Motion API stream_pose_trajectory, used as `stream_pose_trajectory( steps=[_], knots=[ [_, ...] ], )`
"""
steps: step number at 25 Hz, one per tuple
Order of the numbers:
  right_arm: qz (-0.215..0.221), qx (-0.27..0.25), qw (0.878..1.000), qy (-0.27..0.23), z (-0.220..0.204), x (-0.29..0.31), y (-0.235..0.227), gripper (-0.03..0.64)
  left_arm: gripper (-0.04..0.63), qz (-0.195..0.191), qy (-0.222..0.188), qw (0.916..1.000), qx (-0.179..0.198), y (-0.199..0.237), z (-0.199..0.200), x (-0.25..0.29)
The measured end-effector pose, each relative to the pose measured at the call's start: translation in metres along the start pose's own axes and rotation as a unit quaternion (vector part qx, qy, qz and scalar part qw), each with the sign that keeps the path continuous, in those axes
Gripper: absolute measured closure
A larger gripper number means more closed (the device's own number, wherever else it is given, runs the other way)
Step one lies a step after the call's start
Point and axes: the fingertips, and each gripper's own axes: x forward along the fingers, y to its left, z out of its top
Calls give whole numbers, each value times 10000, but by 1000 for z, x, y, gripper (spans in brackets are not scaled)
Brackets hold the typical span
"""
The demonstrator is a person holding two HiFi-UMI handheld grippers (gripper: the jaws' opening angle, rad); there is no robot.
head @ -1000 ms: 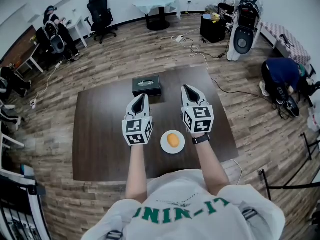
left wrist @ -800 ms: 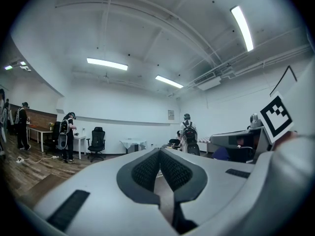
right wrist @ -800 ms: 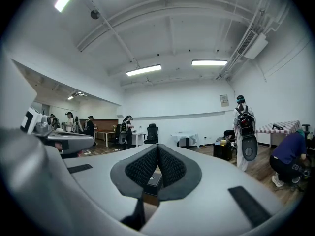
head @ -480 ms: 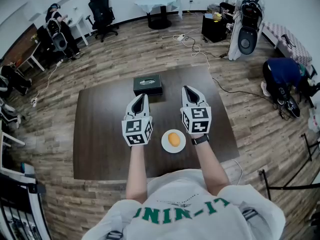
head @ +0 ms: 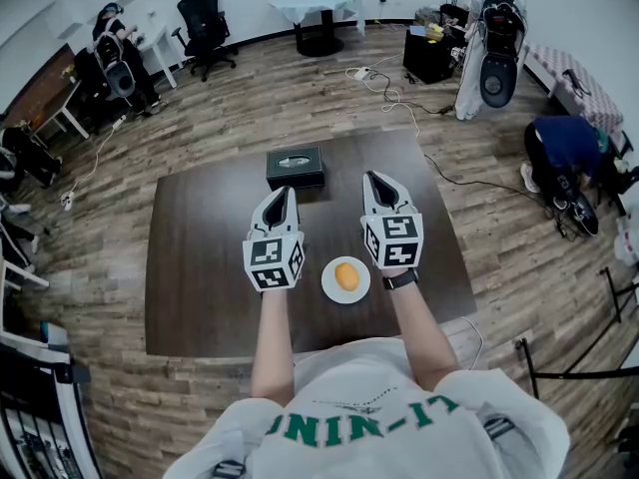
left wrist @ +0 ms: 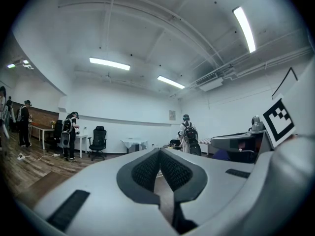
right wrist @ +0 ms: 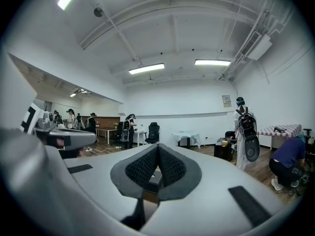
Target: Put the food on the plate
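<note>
One dark table (head: 200, 267) spreads below us. Over its near half we hold the left gripper (head: 287, 192) and the right gripper (head: 370, 176) side by side, pointing away from us, each with its jaws pressed together on nothing. A black box (head: 295, 168) sits near the far edge, just beyond the left gripper's tip. Between the two grippers, close to us, the white plate (head: 329, 291) rests on the table, and the orange food (head: 346, 277) lies at its middle, touching neither gripper. We judge the placing step done; the next move calls for no grip, only keeping both grippers clear of the plate.
</note>
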Motion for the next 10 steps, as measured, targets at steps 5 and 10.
stream_pose_trajectory(
  steps=[5,10],
  knots=[
    [170,74,9998,6,-2,-2,4,601,581,-21,-140,9999,-68,-3,0,-3],
    [420,117,9989,-196,2,5,10,601,581,-206,-526,9984,-54,-8,3,-2]
  ],
)
